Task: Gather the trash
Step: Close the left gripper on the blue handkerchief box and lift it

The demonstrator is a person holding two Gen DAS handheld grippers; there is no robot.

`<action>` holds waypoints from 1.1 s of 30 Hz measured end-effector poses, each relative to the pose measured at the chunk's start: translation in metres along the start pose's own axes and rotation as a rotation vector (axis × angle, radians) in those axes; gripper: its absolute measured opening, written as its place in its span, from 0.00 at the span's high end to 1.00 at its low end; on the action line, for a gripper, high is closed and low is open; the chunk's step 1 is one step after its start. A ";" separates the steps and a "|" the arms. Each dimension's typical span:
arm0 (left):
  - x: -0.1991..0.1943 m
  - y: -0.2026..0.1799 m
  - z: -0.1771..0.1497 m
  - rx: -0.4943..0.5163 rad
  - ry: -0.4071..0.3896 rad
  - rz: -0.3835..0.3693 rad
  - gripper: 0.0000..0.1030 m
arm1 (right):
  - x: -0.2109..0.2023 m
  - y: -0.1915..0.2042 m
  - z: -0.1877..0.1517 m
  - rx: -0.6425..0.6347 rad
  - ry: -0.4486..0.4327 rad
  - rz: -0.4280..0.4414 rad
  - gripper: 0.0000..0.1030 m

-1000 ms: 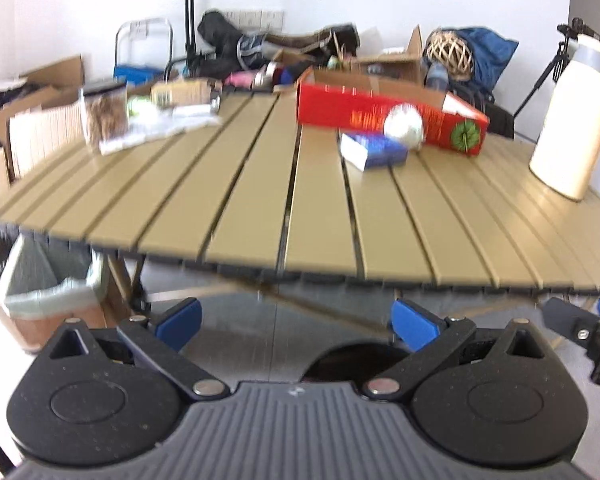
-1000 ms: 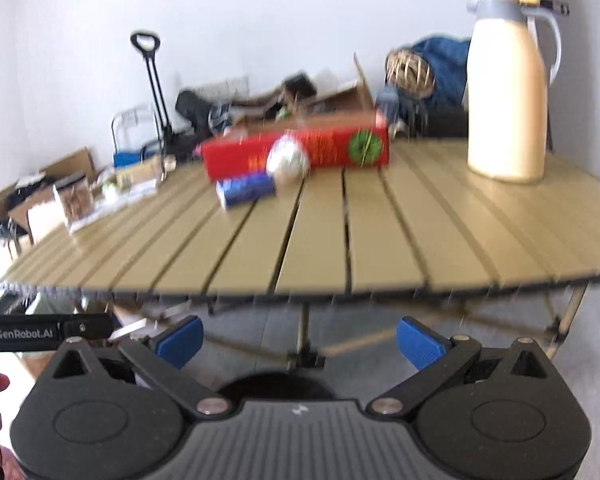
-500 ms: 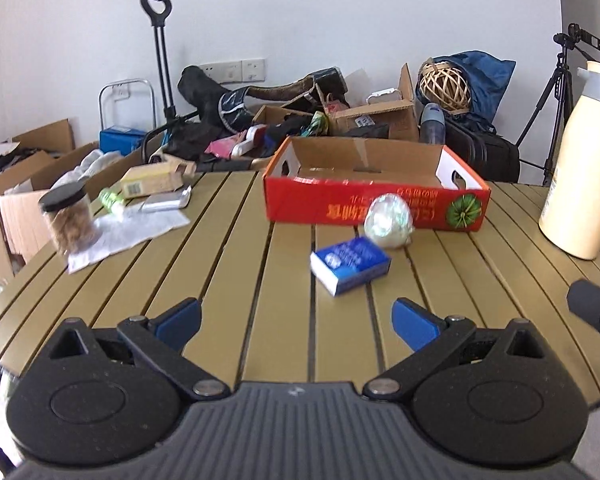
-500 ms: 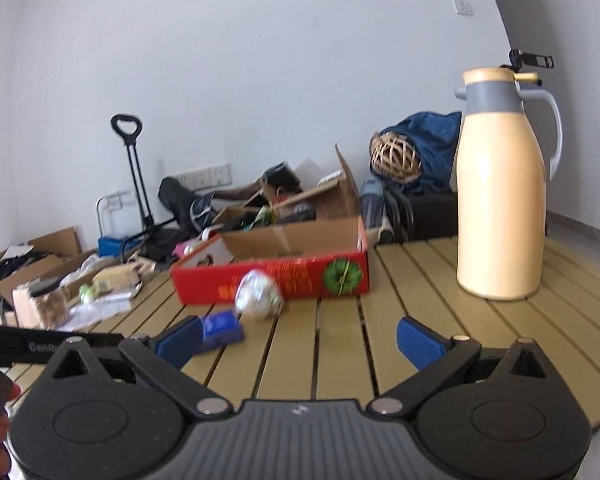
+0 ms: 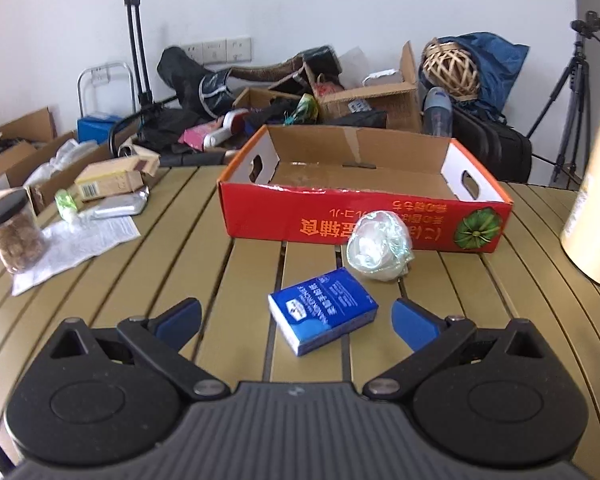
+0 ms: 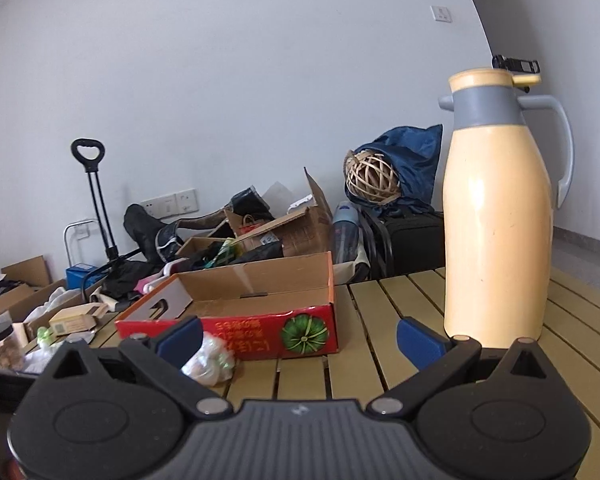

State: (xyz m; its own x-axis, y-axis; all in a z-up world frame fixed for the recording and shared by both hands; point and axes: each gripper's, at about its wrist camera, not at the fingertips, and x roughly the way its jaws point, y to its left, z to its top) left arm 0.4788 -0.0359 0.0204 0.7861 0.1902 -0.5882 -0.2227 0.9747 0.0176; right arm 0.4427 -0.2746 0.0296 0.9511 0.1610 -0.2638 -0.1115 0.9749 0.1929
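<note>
A small blue packet (image 5: 323, 315) lies on the slatted table just ahead of my left gripper (image 5: 296, 318), which is open with the packet lying between its blue fingertips. A crumpled ball of clear plastic (image 5: 379, 246) sits just behind the packet, against the front wall of an open red cardboard box (image 5: 364, 220). My right gripper (image 6: 298, 338) is open with nothing between its fingers; the plastic ball (image 6: 208, 362) shows by its left fingertip and the red box (image 6: 236, 326) stands ahead of it.
A tall cream thermos (image 6: 498, 216) stands on the table at the right. At the left lie a jar (image 5: 12, 232), a printed sheet (image 5: 76, 244), a small carton (image 5: 108, 180) and a foil pouch (image 5: 116, 206). Clutter and boxes (image 5: 364, 100) fill the floor behind.
Both grippers have risen from below the table edge and moved forward over the table. The blue packet now lies between the left fingertips. Both stay open.
</note>
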 end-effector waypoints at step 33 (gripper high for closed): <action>0.110 -0.024 0.005 -0.106 0.172 0.111 0.06 | 0.080 -0.020 -0.029 0.138 0.142 -0.038 0.00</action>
State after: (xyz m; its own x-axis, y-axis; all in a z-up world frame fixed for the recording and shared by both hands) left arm 0.5737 -0.0378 -0.0405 0.6453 0.2639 -0.7169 -0.3689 0.9294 0.0101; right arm 0.5127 -0.2769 -0.0225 0.9027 0.1544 -0.4017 -0.0268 0.9518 0.3057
